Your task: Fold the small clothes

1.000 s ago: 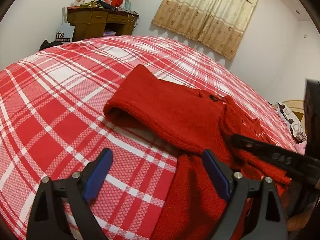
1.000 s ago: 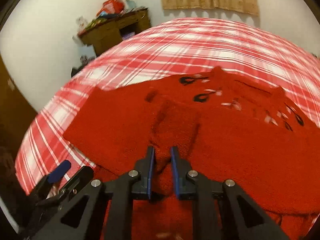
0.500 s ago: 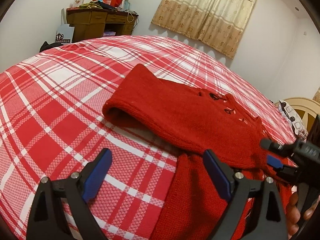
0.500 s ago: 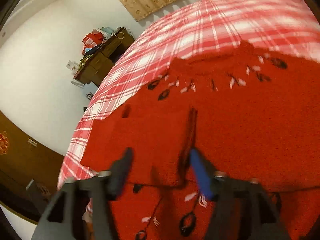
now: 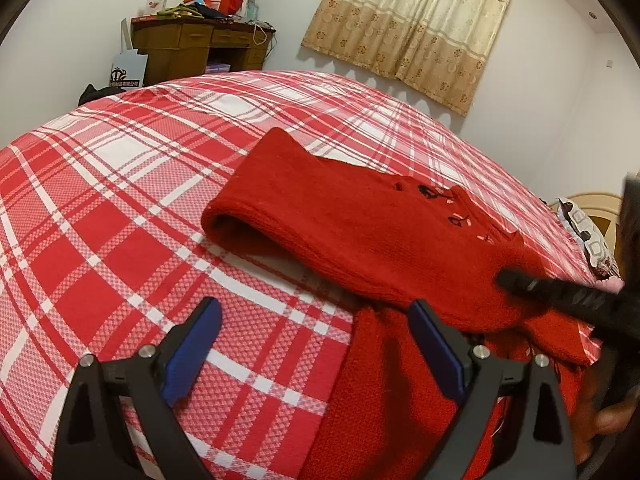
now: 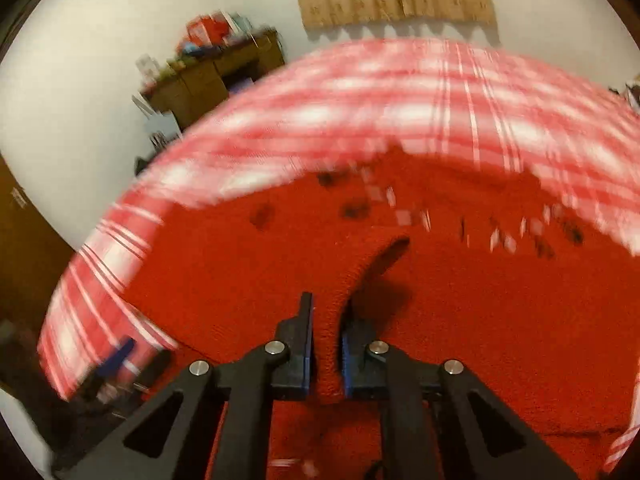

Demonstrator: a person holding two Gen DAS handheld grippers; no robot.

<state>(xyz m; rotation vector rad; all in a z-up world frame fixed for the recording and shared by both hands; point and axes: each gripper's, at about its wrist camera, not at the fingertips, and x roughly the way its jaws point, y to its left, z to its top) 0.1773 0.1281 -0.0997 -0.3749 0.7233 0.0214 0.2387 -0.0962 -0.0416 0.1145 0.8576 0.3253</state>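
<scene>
Right gripper (image 6: 326, 320) closing, pinching red sweater (image 6: 460, 320) fold (left gripper (image 5: 316, 344) spread wide, empty).

A home bedroom: a bed (image 5: 120, 208) under a red plaid sheet, a cluttered wooden desk (image 5: 196, 50), and a curtained window (image 5: 412, 24).

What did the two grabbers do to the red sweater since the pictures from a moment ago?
The right gripper had pinched a fold of the red sweater, let it go half a second ago with its jaws wide, and is now closing on a fold again, the knit between its pads. The left gripper stayed open above the plaid bedsheet, holding nothing. The folded-over sleeve kept its place.
</scene>
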